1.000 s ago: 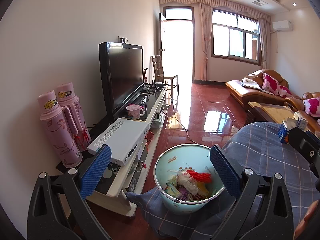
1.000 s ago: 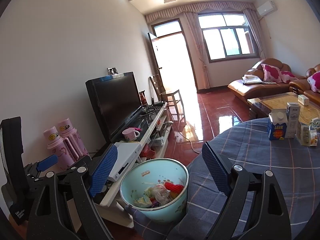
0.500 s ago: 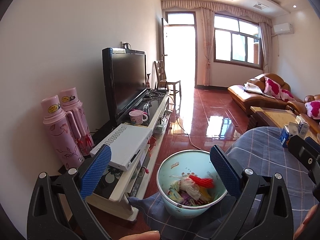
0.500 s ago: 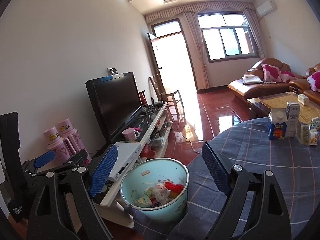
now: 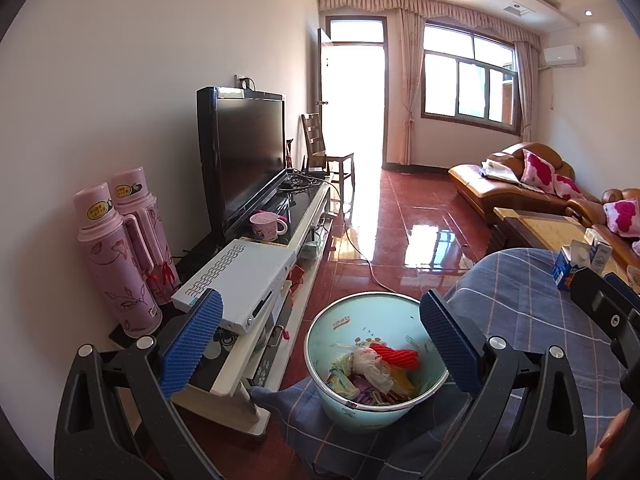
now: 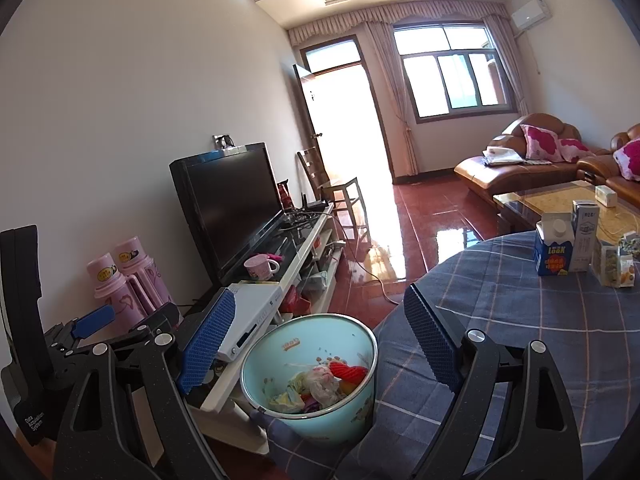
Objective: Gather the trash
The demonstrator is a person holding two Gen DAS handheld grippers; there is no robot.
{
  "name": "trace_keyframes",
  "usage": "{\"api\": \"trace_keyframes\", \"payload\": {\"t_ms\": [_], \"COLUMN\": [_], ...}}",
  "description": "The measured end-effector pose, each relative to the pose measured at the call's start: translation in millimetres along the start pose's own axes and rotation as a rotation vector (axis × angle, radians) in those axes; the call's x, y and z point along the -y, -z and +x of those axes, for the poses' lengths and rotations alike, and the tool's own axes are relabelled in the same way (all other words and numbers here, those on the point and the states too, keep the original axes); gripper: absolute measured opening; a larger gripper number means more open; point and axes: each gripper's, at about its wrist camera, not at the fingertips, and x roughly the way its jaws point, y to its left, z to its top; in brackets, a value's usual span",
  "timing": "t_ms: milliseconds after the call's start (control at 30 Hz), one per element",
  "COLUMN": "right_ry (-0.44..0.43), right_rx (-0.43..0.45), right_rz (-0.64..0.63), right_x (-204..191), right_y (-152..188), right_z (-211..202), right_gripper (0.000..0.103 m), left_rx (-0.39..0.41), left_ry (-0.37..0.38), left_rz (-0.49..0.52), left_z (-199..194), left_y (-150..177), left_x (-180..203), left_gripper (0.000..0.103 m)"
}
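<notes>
A pale blue trash bin (image 5: 332, 344) (image 6: 360, 412) stands on the floor between the TV stand and the table, holding crumpled wrappers and a red piece (image 5: 396, 358). My left gripper (image 5: 320, 340) hangs open above it, nothing between its blue pads. Also open and empty, my right gripper (image 6: 316, 340) hovers over the bin's rim. Cartons (image 6: 554, 250) stand on the blue checked tablecloth (image 6: 520, 320) to the right. The left gripper's body (image 6: 80, 332) shows at the left of the right wrist view.
A white TV stand (image 5: 308, 220) along the left wall carries a television (image 5: 248, 156), a white player box (image 5: 240, 276), a pink mug (image 5: 266, 226) and two pink flasks (image 5: 120, 252). A cable crosses the shiny red floor (image 5: 400, 220). Sofas (image 5: 520, 184) stand far right.
The left wrist view has drifted slightly up and back, so the bin sits a little lower and further right. The right gripper has barely moved. Both stay open.
</notes>
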Motion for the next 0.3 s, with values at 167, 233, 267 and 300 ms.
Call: {"api": "trace_keyframes", "payload": {"t_ms": [167,233,267,300], "right_ry": [0.005,0.006,0.006,0.007], "right_rx": [0.000,0.000,-0.001,-0.001], "right_rz": [0.006,0.007,0.007,0.008], "right_x": [1.1,1.5,1.6,1.5], "right_y": [-0.1,0.0,0.1,0.2], "right_z": [-0.4,0.0,0.1,-0.1], "right_gripper": [0.085,0.085,0.085,0.086], "left_rx": [0.009,0.008,0.010,0.013], "left_ry": [-0.015,-0.005,-0.006,-0.008], "left_rz": [-0.011,-0.011,-0.008,-0.003], "left_z": [-0.6,-0.8,-1.2,-1.5], "left_y": [-1.1,-1.0,-0.8,-0.4], "left_x": [-2.6,-2.3,-1.2,-0.2], "left_gripper": [0.097,0.097,0.097,0.097]}}
